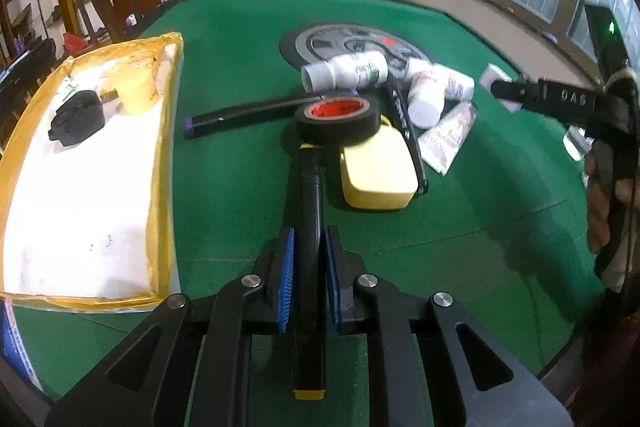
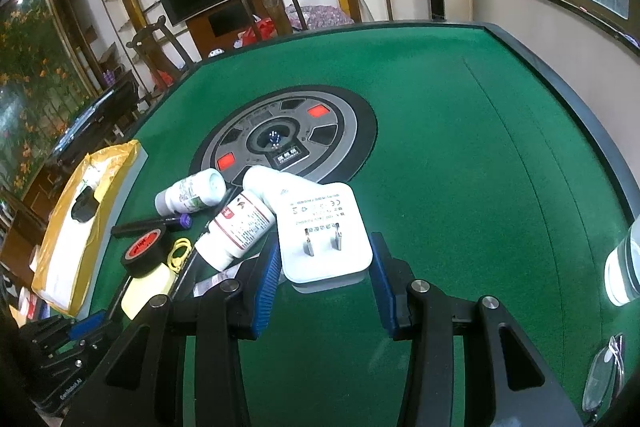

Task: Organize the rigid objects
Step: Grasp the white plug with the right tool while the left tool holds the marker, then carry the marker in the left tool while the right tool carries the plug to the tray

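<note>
The left gripper is shut tight on a black pen with yellow ends. The pen is thin, stiff and light. It is smooth, so it could slip or swing if held at one end; the pads hold it near the middle. Its far tip is hidden under a roll of black tape.

The right gripper is part way open, with a white plug between its pads. The plug is hard, light and flat-sided, and its two metal pins point up. The sides are the best place to hold it. The left pad touches it, but the right pad seems to stand just off it, so the hold is hard to judge.

Near the middle of the green table lies a pile: white bottles, a yellow box and a tube. They lie over each other. At the left is a white tray with a gold rim. A black thing in it is too blurry to name.
</note>
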Demonstrator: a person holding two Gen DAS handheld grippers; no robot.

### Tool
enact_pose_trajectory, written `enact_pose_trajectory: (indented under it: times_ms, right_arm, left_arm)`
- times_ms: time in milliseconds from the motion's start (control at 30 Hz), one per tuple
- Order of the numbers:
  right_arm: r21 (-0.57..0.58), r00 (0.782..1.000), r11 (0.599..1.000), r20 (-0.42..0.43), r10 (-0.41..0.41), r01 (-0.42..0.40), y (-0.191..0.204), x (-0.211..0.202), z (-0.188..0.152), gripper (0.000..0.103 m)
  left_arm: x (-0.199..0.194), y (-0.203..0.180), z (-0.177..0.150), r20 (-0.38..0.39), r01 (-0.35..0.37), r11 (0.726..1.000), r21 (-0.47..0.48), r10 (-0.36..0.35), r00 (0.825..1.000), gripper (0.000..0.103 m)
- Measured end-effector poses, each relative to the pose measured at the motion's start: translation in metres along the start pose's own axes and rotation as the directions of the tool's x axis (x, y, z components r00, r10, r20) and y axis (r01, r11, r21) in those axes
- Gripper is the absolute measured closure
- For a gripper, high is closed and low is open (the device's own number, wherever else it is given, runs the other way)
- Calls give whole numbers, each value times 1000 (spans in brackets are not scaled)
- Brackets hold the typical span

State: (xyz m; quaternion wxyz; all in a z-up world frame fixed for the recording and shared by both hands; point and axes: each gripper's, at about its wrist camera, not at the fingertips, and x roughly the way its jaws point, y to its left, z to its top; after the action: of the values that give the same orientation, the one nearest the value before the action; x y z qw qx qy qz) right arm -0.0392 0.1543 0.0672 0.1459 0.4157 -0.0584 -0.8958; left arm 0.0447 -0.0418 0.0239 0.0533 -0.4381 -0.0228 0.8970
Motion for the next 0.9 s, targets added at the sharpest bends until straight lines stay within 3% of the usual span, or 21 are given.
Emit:
enact_pose_trajectory:
  times_ms: [267,733,900]
  right_arm:
    - [-1,1000,1000,10,17,-17,2,-2,0,65]
    - [-11,999,999,19,43,-43,9,-5,-2,65]
    - [-2,994,995,46,104,-104,18,-11,-3,65]
  left_arm:
    - [-24,9,5,73,16,999,-41,-13,997,91]
    - [-45,34,8,120,5,995,-101,7,993,91]
    - [-61,59,8,156,-16,989,-148,40,987,91]
